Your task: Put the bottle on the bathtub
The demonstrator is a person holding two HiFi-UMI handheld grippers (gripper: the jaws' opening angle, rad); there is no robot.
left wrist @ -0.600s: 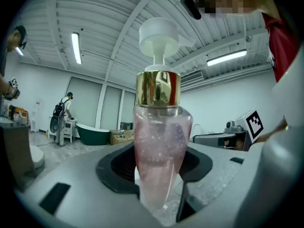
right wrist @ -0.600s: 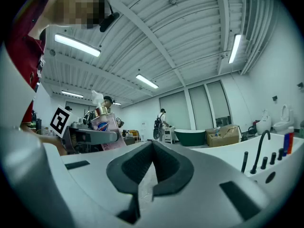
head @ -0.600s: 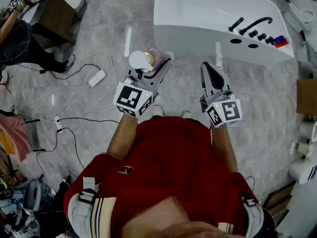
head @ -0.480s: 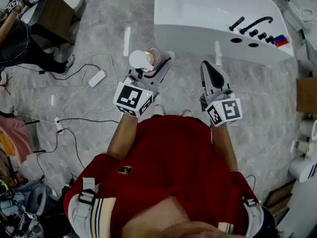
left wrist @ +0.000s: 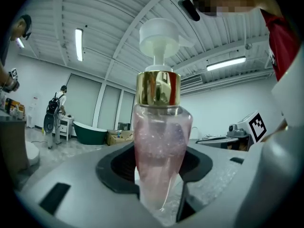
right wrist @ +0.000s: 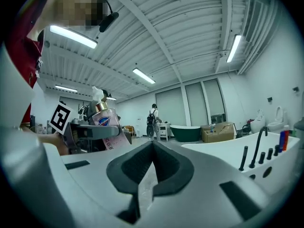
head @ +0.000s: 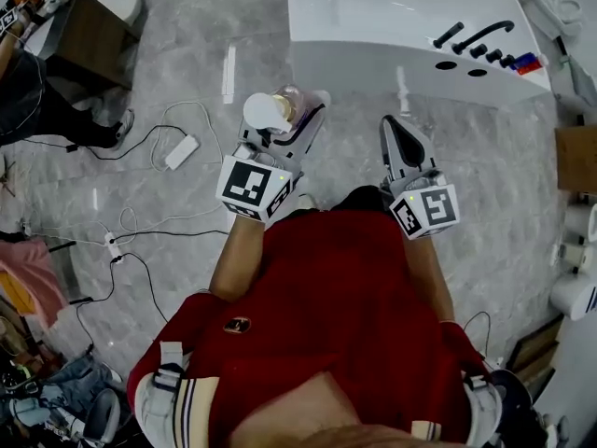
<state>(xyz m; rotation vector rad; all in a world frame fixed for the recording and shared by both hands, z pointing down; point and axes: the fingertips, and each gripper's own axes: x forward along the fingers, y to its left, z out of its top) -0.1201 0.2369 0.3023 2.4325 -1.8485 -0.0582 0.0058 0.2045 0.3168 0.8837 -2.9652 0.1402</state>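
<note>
Right gripper view, bottle (right wrist: 105, 121), blue shield logo (right wrist: 102, 121), in left gripper (right wrist: 97, 131)

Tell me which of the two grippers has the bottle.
The left gripper: its jaws are shut on the pink pump bottle. The right gripper has its jaws closed on nothing.

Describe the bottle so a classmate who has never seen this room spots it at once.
Start at the white bathtub. Short of it stands the person, whose left claw grips the bottle. It alone is clear pink with a gold collar and white pump; the right claw is empty.
</note>
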